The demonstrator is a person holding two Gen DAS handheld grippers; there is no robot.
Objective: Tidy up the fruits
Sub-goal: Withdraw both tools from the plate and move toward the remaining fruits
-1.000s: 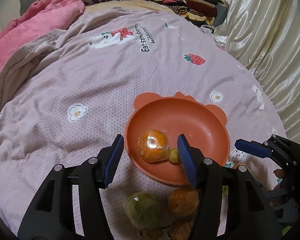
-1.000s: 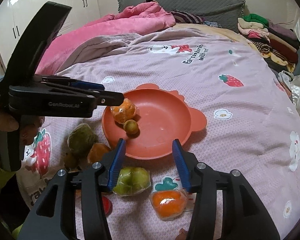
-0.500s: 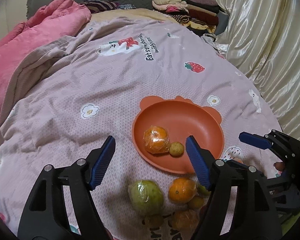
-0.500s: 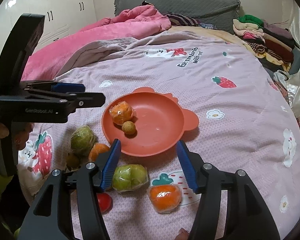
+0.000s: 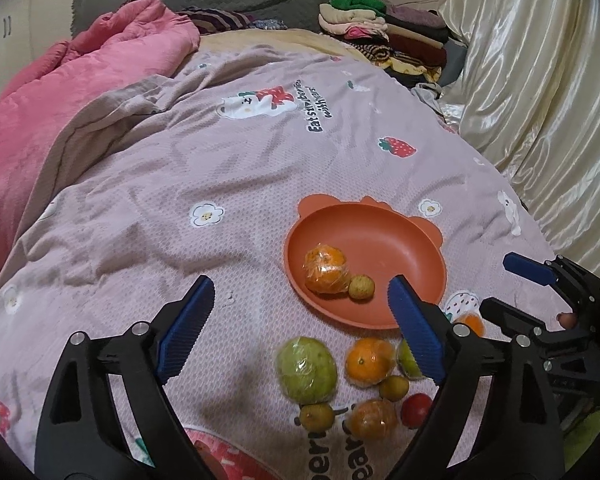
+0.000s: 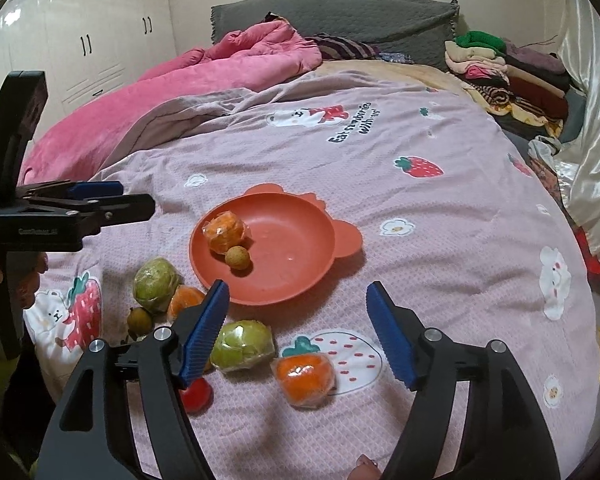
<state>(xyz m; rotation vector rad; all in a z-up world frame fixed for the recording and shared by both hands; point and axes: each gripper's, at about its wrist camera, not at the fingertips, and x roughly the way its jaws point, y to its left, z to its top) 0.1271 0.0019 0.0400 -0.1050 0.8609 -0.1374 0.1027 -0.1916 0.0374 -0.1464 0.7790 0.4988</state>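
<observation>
We look through two wrist fisheyes, each aimed forward and downward along its own black blue-padded fingers at the mauve printed bedspread [image 5: 228,168], from close above it. Our left view faces the round terracotta bear-eared plate [image 5: 396,236] from its left; our right view sees that plate [image 6: 300,220] from the near side. Both share the plate, the wrapped fruits beside it and the folded clothes stack [image 6: 512,76].

bedspread [image 5: 260,184] print "Eat strawberries" (rest unclear)

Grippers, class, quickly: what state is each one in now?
Left gripper: jaws opening, holding nothing.
Right gripper: jaws opening, holding nothing.
</observation>
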